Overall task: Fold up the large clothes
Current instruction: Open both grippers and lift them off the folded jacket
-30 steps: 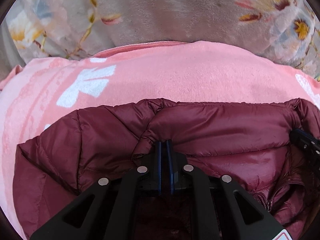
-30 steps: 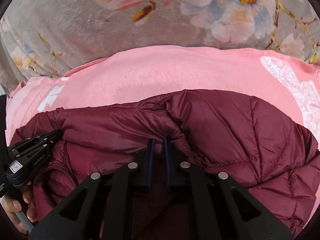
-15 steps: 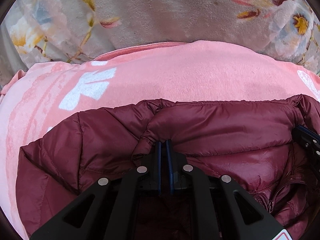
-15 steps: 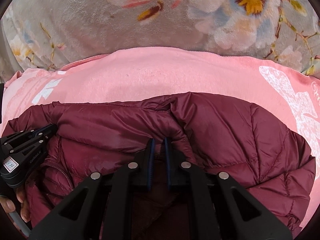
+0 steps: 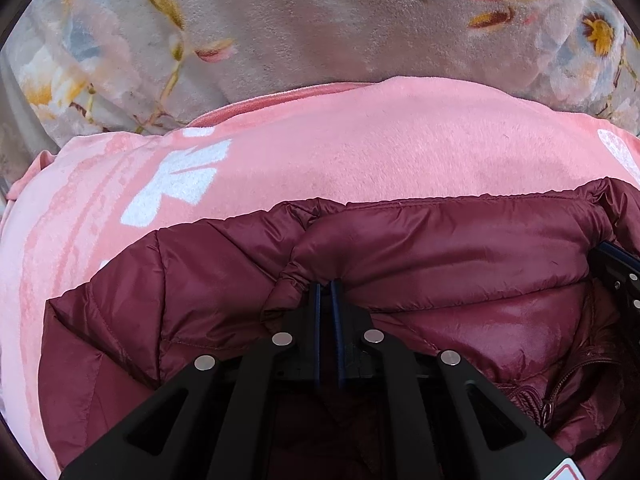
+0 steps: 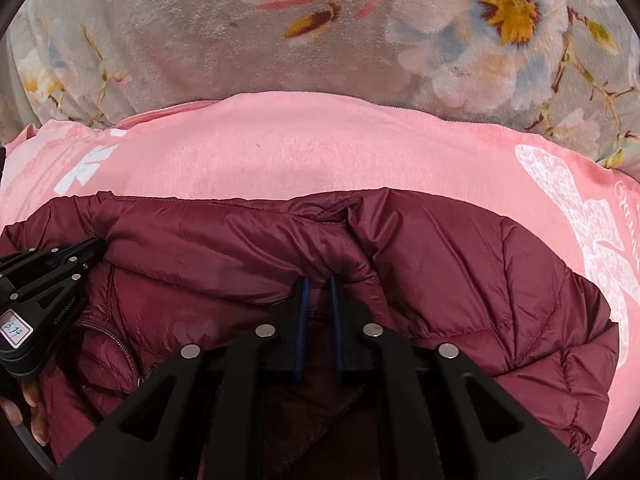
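A maroon quilted puffer jacket [image 5: 460,256] lies on a pink blanket [image 5: 360,140]; it also shows in the right wrist view [image 6: 480,280]. My left gripper [image 5: 325,286] is shut on a bunched fold of the jacket near its collar edge. My right gripper [image 6: 318,280] is shut on another fold of the same edge. The left gripper also shows at the left of the right wrist view [image 6: 44,280], and the right gripper at the right edge of the left wrist view [image 5: 620,280]. The jacket's zipper [image 6: 120,344] lies between them.
The pink blanket [image 6: 320,152] has white prints [image 6: 580,232] and lies over a grey floral plush cover [image 6: 200,40], which fills the far side in both views [image 5: 320,20]. A hand [image 6: 24,408] holds the left gripper's handle.
Both grippers have carried the jacket edge a little toward the near side; more pink blanket shows beyond it. The jaws stay shut.
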The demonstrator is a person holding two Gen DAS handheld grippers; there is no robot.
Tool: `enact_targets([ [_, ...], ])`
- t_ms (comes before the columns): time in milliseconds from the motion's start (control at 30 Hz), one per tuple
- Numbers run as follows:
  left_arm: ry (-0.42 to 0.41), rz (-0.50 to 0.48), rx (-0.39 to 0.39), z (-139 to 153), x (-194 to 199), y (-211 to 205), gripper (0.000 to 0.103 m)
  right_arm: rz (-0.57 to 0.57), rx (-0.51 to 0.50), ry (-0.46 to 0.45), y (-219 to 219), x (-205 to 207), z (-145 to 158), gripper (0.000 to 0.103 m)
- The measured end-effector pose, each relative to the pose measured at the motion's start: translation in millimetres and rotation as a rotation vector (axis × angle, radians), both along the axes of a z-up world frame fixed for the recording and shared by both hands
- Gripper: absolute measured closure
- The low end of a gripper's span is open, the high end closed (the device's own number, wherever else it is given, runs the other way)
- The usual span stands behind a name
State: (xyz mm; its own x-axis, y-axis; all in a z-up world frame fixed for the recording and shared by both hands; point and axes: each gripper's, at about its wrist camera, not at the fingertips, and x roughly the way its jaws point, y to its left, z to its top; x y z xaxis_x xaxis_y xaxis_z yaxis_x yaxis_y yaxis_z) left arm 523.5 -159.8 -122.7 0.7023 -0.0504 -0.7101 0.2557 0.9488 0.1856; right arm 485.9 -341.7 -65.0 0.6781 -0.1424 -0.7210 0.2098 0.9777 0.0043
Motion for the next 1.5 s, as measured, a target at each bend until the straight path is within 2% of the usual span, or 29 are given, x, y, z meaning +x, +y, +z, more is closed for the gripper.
enact_targets([
  [200, -0.007, 0.003, 0.008, -1.9, 0.6, -1.2, 0.094, -0.002, 0.117, -0.037, -14.6, -2.7, 1.3, 0.093],
  [300, 0.003, 0.022, -0.023, 2.5, -7.1, 8.8, 0.091, -0.046, 0.085, -0.045, -10.8, -20.4, 10.9, 0.093],
  [333, 0.026, 0.052, -0.039, 7.1, -17.0, 17.3, 0.092, -0.073, 0.075, -0.044, -4.9, -42.6, 22.0, 0.091],
  [400, 0.076, 0.039, -0.147, 18.4, -52.5, 42.0, 0.092, -0.033, 0.107, -0.088, 5.6, -91.7, 42.3, 0.065],
  [433, 0.092, 0.028, -0.175, 20.8, -69.8, 53.0, 0.092, -0.022, 0.110, -0.109, 8.9, -114.8, 49.9, 0.043],
  [467, 0.108, 0.009, -0.196, 22.8, -91.6, 66.7, 0.086, -0.013, 0.106, -0.138, 12.2, -148.0, 58.5, 0.032],
  [500, 0.116, -0.005, -0.200, 22.6, -108.6, 77.3, 0.079, -0.012, 0.097, -0.153, 14.2, -181.9, 64.4, 0.028],
  [567, 0.128, -0.022, -0.184, 20.7, -160.6, 112.1, 0.037, -0.007, 0.102, -0.133, 11.5, -230.7, 67.0, 0.018],
  [700, 0.131, -0.011, -0.173, 13.0, -252.7, 185.3, 0.019, -0.074, 0.155, -0.114, -14.2, -352.0, 51.8, 0.010],
  [800, 0.167, 0.072, -0.251, 9.6, -295.3, 240.4, 0.017, -0.150, 0.211, -0.057, -32.4, -420.8, 26.8, 0.010],
  [933, 0.256, 0.164, -0.361, -4.7, -326.8, 287.6, 0.017, -0.222, 0.302, -0.005, -43.6, -477.6, -6.0, 0.010],
  [1000, 0.272, 0.215, -0.396, -13.1, -339.5, 302.0, 0.017, -0.237, 0.354, -0.013, -44.8, -492.1, -16.1, 0.010],
  [1067, 0.249, 0.219, -0.422, -13.1, -348.7, 305.6, 0.017, -0.242, 0.373, -0.037, -41.2, -502.1, -21.1, 0.010],
  [1200, 0.214, 0.246, -0.391, -14.4, -356.9, 296.1, 0.017, -0.251, 0.356, -0.071, -33.3, -503.4, -20.6, 0.009],
  [1300, 0.205, 0.242, -0.384, -14.2, -360.3, 289.0, 0.017, -0.244, 0.440, -0.096, -34.9, -495.0, -20.8, 0.013],
  [1333, 0.214, 0.234, -0.393, -13.1, -361.7, 287.2, 0.021, -0.252, 0.444, -0.088, -33.9, -492.3, -20.8, 0.026],
  [1367, 0.218, 0.219, -0.389, -10.1, -363.2, 283.5, 0.038, -0.259, 0.441, -0.081, -33.6, -491.7, -20.8, 0.039],
  [1400, 0.223, 0.200, -0.387, -8.2, -364.9, 280.5, 0.046, -0.264, 0.441, -0.074, -33.1, -490.5, -20.4, 0.046],
  [1433, 0.225, 0.180, -0.377, -5.1, -367.3, 277.1, 0.066, -0.254, 0.459, -0.069, -32.5, -490.6, -19.8, 0.069],
  [1467, 0.215, 0.172, -0.355, -0.6, -369.9, 274.4, 0.087, -0.245, 0.477, -0.067, -32.0, -491.5, -18.8, 0.086],
  [1500, 0.205, 0.170, -0.344, 3.8, -373.4, 275.3, 0.094, -0.247, 0.481, -0.073, -31.6, -494.3, -16.6, 0.089],
])
